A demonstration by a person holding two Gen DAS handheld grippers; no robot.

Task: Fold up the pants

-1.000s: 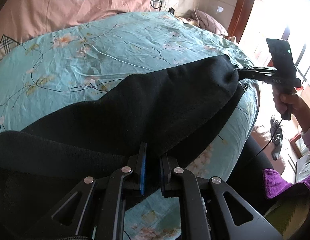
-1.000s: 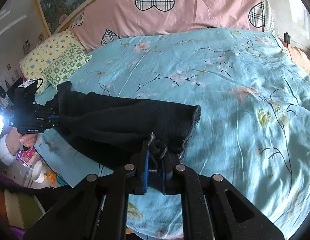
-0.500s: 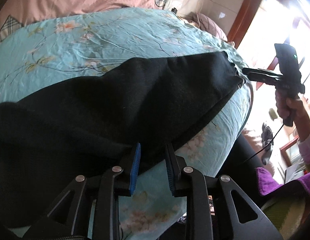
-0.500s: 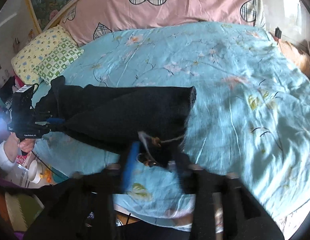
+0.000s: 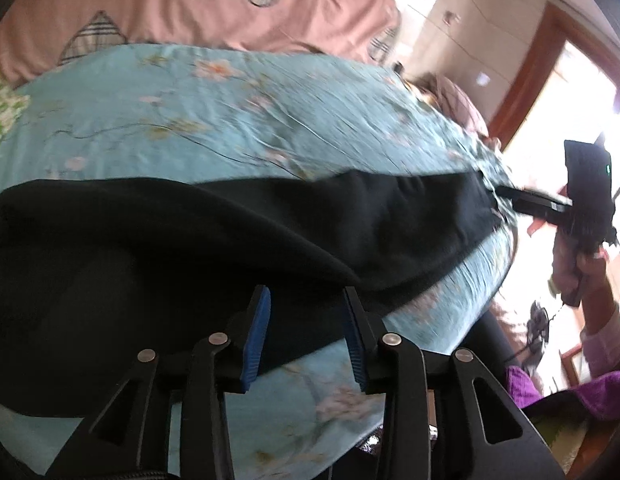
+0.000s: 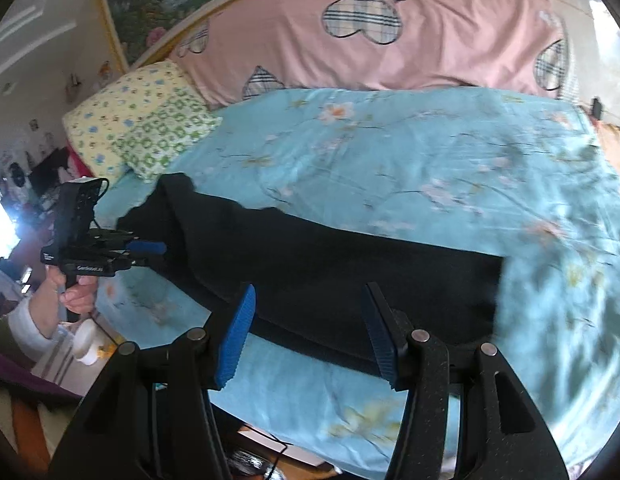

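Both jaws have just been opening, nothing gripped: left gripper [image 5: 306, 332], right gripper [image 6: 310, 332]. Pants [image 6: 329, 272] lie near the bed [image 6: 389, 152] edge; a snagging pad could drag the fold askew.

A home bedroom: bed [image 6: 389, 152], pillows [image 6: 142, 120], framed picture [image 6: 170, 0].

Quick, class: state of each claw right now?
Left claw: open, jaws just been opening, holding nothing, black pants released.
Right claw: open, holding nothing.
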